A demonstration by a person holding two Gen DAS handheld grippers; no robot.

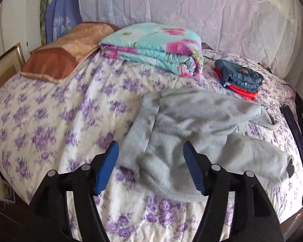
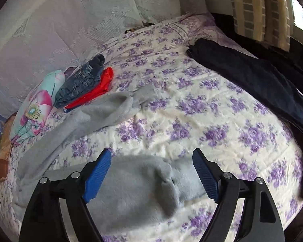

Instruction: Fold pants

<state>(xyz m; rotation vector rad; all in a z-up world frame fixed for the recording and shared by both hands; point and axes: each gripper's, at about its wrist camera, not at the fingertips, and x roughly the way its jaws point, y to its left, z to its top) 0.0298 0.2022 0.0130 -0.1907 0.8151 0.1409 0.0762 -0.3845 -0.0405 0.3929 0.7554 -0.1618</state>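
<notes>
Fuzzy grey pants (image 1: 192,129) lie crumpled on the purple-flowered bedspread (image 1: 50,111). My left gripper (image 1: 150,147) is open and hovers over the near left part of the pants, holding nothing. In the right wrist view the pants (image 2: 119,109) stretch from near the folded clothes down to a leg end (image 2: 143,181) under my right gripper (image 2: 151,155), which is open and empty above that end.
Folded jeans on a red garment (image 1: 240,76) sit at the back right, also in the right wrist view (image 2: 84,80). A folded floral quilt (image 1: 157,46) and a brown pillow (image 1: 66,52) lie at the back. Dark pants (image 2: 252,80) lie at the bed's right edge.
</notes>
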